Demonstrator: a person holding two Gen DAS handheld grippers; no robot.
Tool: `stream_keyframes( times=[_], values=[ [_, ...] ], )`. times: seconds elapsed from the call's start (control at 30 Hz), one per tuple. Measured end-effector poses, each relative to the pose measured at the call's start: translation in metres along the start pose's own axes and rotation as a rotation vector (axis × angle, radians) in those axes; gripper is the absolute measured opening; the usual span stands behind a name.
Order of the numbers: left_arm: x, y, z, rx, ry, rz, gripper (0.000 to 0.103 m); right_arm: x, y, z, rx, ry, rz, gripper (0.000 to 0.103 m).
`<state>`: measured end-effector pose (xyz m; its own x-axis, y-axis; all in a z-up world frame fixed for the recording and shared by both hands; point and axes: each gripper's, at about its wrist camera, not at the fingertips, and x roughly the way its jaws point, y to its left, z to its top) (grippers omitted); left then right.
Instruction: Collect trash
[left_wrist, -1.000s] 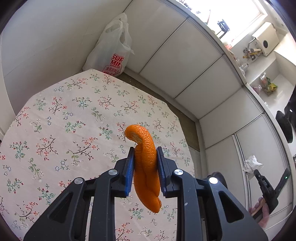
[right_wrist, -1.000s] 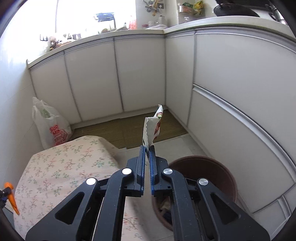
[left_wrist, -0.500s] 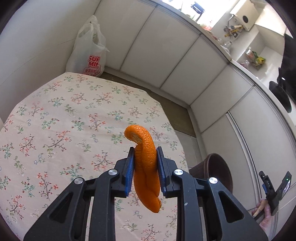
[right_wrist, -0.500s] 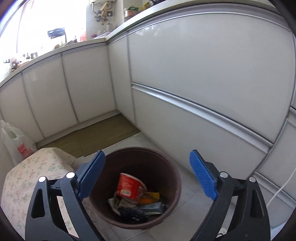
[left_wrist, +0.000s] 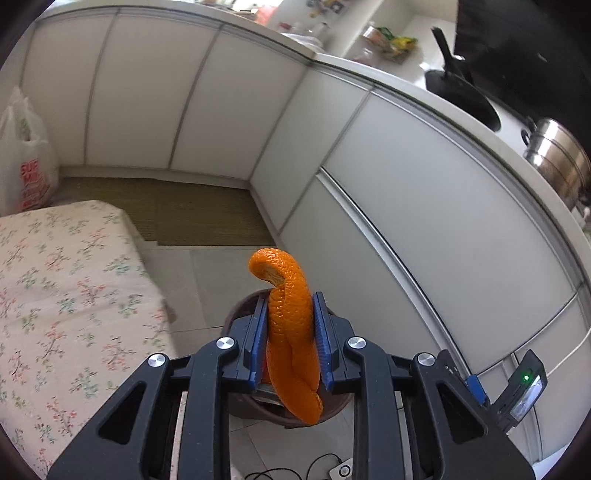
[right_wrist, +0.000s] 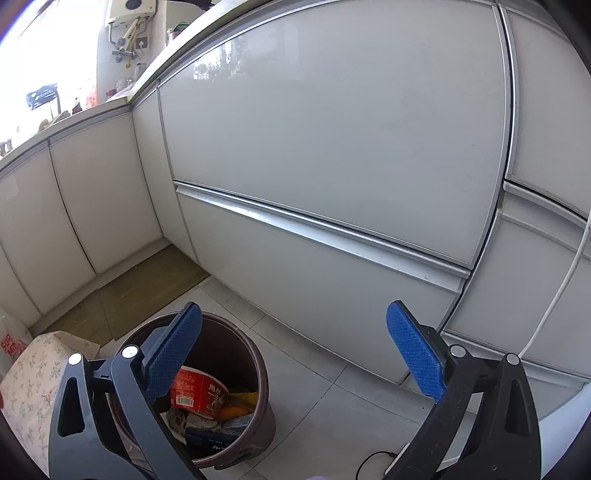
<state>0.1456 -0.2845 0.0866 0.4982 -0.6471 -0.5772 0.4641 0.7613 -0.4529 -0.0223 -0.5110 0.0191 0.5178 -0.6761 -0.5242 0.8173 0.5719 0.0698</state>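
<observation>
- Left gripper (left_wrist: 290, 334) clamped narrow on the orange peel (left_wrist: 291, 332); the peel's long axis ran along the fingers, curled tip forward.
- Brown bin (left_wrist: 242, 317) sat directly below and behind the peel, beside the table's floor-side edge.
- Right gripper (right_wrist: 295, 350) was opening wide, nothing between its pads, beside the bin.
- Judgement: left hand is placed to drop.

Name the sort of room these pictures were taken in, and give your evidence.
Most likely a home kitchen: white base cabinets under a counter bearing a steel pot and black pan, plus a brown trash bin.
</observation>
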Motion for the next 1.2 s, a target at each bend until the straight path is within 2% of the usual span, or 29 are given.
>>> stream_keyframes(
  times=[0.13, 0.2, 0.23, 0.27, 0.3, 0.37, 0.43, 0.53, 0.63, 0.73, 0.83, 0.87, 0.9, 0.97, 1.0, 1.1, 1.2],
  values=[
    [0.043, -0.048, 0.003, 0.056, 0.061, -0.048, 0.027, 0.009, -0.018, 0.002, 0.088, 0.049, -0.027, 0.096],
    [0.058, -0.066, 0.005, 0.095, 0.072, -0.063, 0.045, 0.01, -0.029, 0.003, 0.139, 0.056, -0.034, 0.096],
    [0.062, -0.072, 0.006, 0.116, 0.071, -0.056, 0.061, 0.011, -0.033, 0.003, 0.158, 0.057, -0.037, 0.096],
    [0.063, -0.077, 0.007, 0.132, 0.063, -0.045, 0.068, 0.01, -0.037, 0.003, 0.172, 0.058, -0.036, 0.096],
    [0.064, -0.082, 0.008, 0.144, 0.053, -0.034, 0.07, 0.009, -0.04, 0.003, 0.183, 0.057, -0.034, 0.096],
    [0.059, -0.088, 0.009, 0.173, 0.033, -0.007, 0.083, 0.006, -0.041, 0.003, 0.192, 0.052, -0.039, 0.096],
    [0.055, -0.094, 0.007, 0.208, 0.01, 0.047, 0.091, 0.004, -0.041, 0.002, 0.199, 0.051, -0.022, 0.096],
    [0.044, -0.095, 0.002, 0.238, -0.019, 0.09, 0.094, -0.003, -0.034, 0.002, 0.192, 0.046, 0.016, 0.096],
    [0.019, -0.09, -0.006, 0.257, -0.098, 0.182, 0.096, -0.022, -0.027, 0.004, 0.176, -0.004, 0.03, 0.096],
    [-0.02, -0.082, -0.019, 0.294, -0.239, 0.31, 0.096, -0.051, -0.018, 0.004, 0.147, -0.093, 0.015, 0.096],
    [-0.066, -0.075, -0.04, 0.333, -0.406, 0.44, 0.096, -0.081, -0.002, 0.0, 0.108, -0.153, 0.045, 0.096],
    [-0.078, -0.066, -0.046, 0.305, -0.41, 0.465, 0.096, -0.093, 0.004, -0.004, 0.098, -0.182, 0.066, 0.096],
    [-0.088, -0.058, -0.048, 0.263, -0.379, 0.476, 0.096, -0.102, 0.009, -0.008, 0.091, -0.206, 0.09, 0.096],
    [-0.101, -0.036, -0.051, 0.211, -0.296, 0.442, 0.096, -0.12, 0.021, -0.018, 0.082, -0.231, 0.137, 0.096],
    [-0.109, -0.027, -0.056, 0.202, -0.302, 0.46, 0.096, -0.127, 0.028, -0.024, 0.074, -0.227, 0.161, 0.096],
    [-0.14, -0.008, -0.076, 0.246, -0.408, 0.573, 0.096, -0.141, 0.052, -0.046, -0.001, -0.175, 0.241, 0.096],
    [-0.162, 0.017, -0.094, 0.253, -0.423, 0.659, 0.096, -0.155, 0.082, -0.073, -0.113, -0.143, 0.313, 0.096]
  ],
)
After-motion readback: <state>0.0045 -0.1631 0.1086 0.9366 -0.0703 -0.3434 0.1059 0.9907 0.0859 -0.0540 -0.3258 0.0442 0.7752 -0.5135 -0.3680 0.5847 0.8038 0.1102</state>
